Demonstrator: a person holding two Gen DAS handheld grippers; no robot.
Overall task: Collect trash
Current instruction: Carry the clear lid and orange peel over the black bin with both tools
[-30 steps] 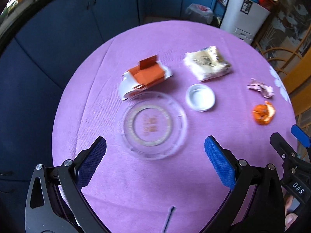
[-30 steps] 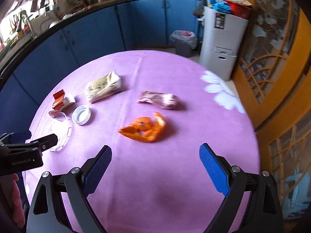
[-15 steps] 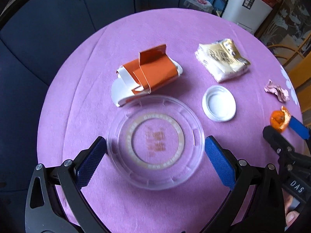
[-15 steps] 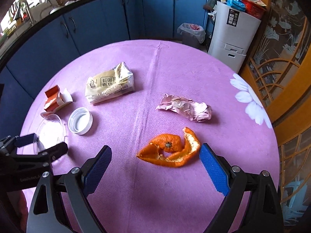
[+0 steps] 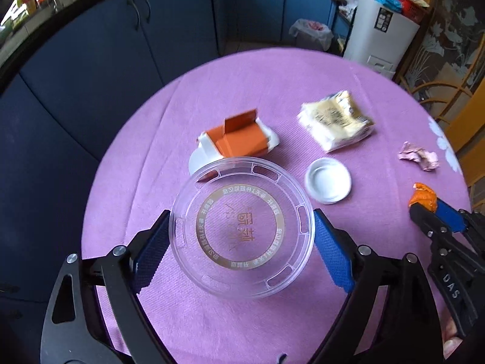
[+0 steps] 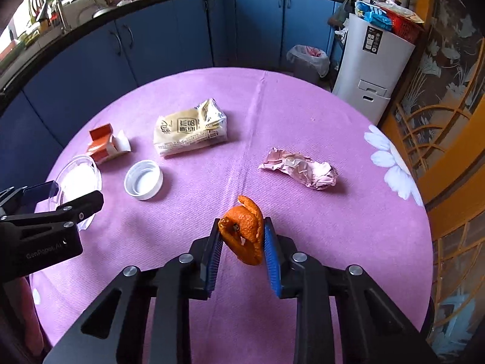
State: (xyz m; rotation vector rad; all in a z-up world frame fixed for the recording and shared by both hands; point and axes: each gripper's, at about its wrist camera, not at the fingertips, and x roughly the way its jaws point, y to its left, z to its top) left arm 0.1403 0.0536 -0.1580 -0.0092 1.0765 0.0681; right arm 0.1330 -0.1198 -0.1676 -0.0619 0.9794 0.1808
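While amid blue cabinets (image 6: 169, 51), purple tablecloth (image 6: 272, 106).

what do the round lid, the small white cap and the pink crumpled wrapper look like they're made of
Round lid: clear glossy plastic; the cloth shows through it.
White cap: opaque, smooth plastic, probably.
Pink wrapper: thin foil or foil-backed paper, judging by the sharp creases.

Both wrist views look steeply down, sharing the purple table (image 5: 242, 318).

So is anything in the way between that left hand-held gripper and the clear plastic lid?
Nothing visible. The left hand-held gripper has been closing, and the clear lid already sits between its blue pads, apparently touching both.
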